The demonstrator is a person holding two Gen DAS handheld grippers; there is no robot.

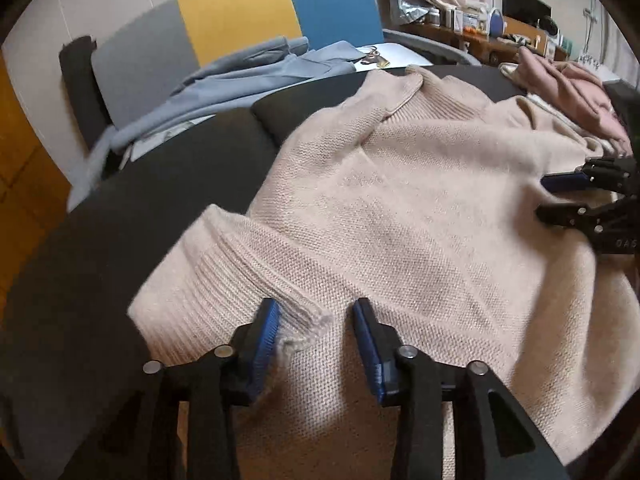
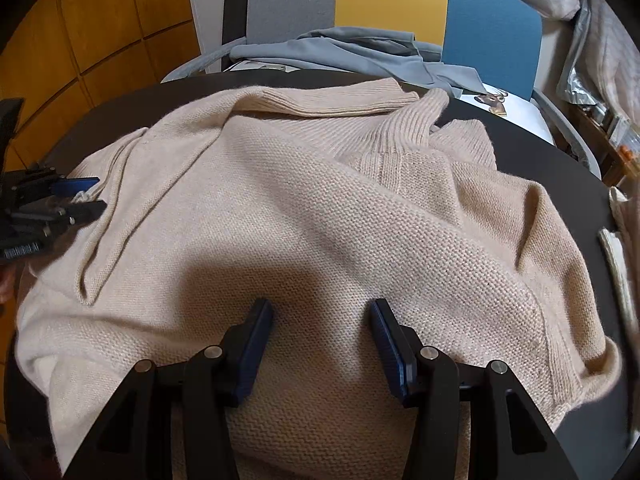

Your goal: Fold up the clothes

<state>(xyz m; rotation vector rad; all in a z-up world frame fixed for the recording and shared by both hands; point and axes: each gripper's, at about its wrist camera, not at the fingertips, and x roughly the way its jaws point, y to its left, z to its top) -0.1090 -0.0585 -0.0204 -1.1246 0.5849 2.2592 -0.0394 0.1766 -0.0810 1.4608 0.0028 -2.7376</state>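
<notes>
A beige knit sweater lies spread and rumpled on a dark round table. Its ribbed collar faces the far edge. In the left wrist view a ribbed sleeve cuff is folded over the sweater's left side, and its frayed corner pokes between the jaws of my left gripper. A gap shows beside the right pad, so this gripper is open. In the right wrist view my left gripper sits at the sweater's left edge. My right gripper hovers open over the sweater's body with nothing pinched, and shows again at the right edge.
Behind the table stands a chair with a grey, yellow and blue back, and a blue-grey garment is draped over it. A pink garment lies at the table's far right. A printed sheet and a cream cloth lie at the table's right side.
</notes>
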